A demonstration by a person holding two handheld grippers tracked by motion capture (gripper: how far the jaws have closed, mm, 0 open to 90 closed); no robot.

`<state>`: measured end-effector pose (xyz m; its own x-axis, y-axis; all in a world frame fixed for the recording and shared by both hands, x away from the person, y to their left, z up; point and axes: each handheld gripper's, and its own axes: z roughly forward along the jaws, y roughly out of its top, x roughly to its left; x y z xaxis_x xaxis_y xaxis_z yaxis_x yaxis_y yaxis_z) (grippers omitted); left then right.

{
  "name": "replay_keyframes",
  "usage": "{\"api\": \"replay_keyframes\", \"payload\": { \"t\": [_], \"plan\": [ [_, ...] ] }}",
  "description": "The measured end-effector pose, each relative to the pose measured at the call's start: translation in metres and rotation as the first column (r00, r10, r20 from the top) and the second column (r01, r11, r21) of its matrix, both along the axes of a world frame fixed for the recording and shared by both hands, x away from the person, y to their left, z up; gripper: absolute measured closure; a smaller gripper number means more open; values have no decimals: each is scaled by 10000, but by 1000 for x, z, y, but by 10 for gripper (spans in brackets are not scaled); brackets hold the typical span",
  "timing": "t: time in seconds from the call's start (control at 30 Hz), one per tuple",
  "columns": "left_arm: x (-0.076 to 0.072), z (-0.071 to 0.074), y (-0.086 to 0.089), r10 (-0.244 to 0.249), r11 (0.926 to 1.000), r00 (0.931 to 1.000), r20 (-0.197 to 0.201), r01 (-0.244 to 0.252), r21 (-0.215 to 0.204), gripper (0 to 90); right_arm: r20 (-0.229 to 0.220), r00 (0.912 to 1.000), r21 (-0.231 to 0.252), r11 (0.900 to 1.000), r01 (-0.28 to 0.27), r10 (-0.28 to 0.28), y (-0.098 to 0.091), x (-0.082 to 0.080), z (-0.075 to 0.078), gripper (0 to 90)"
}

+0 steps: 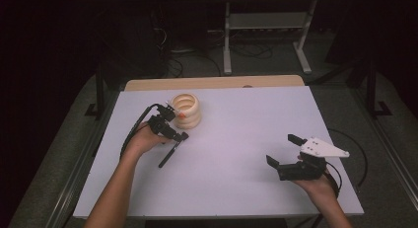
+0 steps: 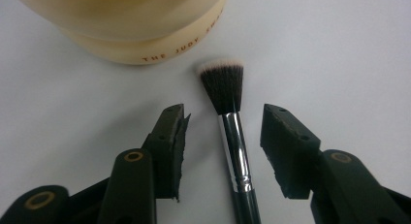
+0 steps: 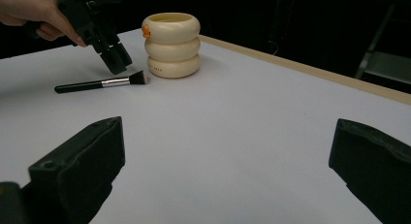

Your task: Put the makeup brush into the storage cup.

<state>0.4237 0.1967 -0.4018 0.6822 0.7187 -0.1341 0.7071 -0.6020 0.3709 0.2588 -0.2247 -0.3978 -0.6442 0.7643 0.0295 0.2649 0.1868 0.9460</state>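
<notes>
While the left gripper [image 1: 180, 135] hangs over the brush [image 1: 170, 152] in the high view, the brush lies flat on the table [image 1: 236, 139] just in front of the cream cup [image 1: 187, 110], bristles nearest it; the right gripper [image 1: 282, 150] rests well to the right of the cup, jaws spread and empty. In the left gripper view, the brush [image 2: 235, 136] lies between the jaws of the left gripper [image 2: 224, 120], gaps on both sides, so the claw is released; bristles point at the cup [image 2: 145, 25]. In the right gripper view, the right gripper [image 3: 228, 156] gapes wide on bare table [image 3: 232, 136]; beyond, the left gripper [image 3: 116, 64] stands above the ferrule of the brush [image 3: 102, 83], left of the cup [image 3: 172, 44].
</notes>
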Motion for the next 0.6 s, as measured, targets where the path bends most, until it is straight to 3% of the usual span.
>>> {"api": "replay_keyframes", "payload": {
  "t": [0.33,0.6],
  "plan": [
    [1,-4,-7,-67,9996,9995,-318,76,275,607,8,10000,-1,10000,5,-5,0,0,0,0],
    [2,-5,-12,-293,9965,9975,-640,341,761,662,22,10000,-14,10000,7,-7,-1,0,0,0]
  ]
}}
